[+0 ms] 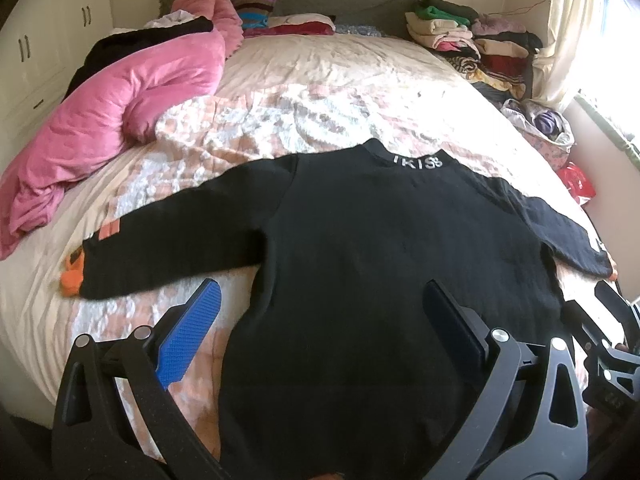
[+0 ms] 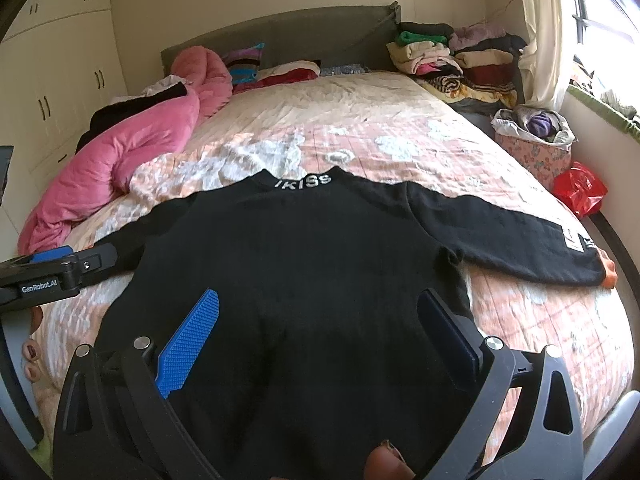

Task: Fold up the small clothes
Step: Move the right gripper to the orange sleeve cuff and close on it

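Observation:
A black long-sleeved sweater [image 1: 360, 240] lies flat on the bed with both sleeves spread out and white letters on its collar; it also shows in the right wrist view [image 2: 304, 264]. Its left cuff is orange [image 1: 72, 276]. My left gripper [image 1: 320, 300] is open and empty, hovering over the sweater's lower left part. My right gripper [image 2: 320, 308] is open and empty over the sweater's lower middle. The left gripper's body [image 2: 48, 276] shows at the left edge of the right wrist view. The right gripper [image 1: 612, 320] shows at the right edge of the left wrist view.
A pink quilt [image 1: 112, 128] is bunched along the bed's left side. Stacks of folded clothes [image 1: 472, 36] sit at the head right. A floral basket [image 2: 536, 140] and a red bag [image 2: 580, 188] stand beside the bed at right. Cupboards [image 2: 52, 92] line the left wall.

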`<act>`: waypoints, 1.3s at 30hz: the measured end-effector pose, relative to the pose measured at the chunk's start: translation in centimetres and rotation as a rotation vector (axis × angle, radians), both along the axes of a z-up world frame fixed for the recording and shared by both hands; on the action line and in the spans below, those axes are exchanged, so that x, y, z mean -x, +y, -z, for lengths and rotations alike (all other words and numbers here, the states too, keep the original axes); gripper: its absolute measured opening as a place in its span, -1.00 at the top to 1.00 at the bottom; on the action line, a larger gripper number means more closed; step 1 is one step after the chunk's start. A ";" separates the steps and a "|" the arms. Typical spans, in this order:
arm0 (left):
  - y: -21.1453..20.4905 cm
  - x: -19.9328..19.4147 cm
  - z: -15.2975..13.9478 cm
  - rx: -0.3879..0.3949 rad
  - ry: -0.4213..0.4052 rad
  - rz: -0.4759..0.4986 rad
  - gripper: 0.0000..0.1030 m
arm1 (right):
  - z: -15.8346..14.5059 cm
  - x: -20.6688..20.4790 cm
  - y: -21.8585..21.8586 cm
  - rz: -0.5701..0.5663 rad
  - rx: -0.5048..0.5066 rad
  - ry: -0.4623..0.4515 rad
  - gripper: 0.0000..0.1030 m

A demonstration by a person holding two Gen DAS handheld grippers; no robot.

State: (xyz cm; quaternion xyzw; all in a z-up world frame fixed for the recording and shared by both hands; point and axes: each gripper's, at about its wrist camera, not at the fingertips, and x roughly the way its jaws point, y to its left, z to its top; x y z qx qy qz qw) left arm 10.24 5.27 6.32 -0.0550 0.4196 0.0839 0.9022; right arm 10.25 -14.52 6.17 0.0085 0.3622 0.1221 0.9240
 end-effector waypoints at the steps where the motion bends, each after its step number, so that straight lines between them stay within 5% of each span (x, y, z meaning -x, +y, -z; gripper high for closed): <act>1: 0.0 -0.3 -0.2 0.000 0.001 0.001 -0.84 | -0.2 -0.3 0.0 0.002 -0.001 -0.003 -0.92; 24: -1.3 -11.0 -3.1 -0.003 -0.056 0.026 -0.84 | -4.3 -8.5 -5.8 0.193 -0.065 -0.059 -0.92; 39: -5.5 -14.4 1.2 0.038 -0.039 0.073 -0.84 | -1.7 -11.4 -16.0 0.468 -0.092 -0.016 -0.92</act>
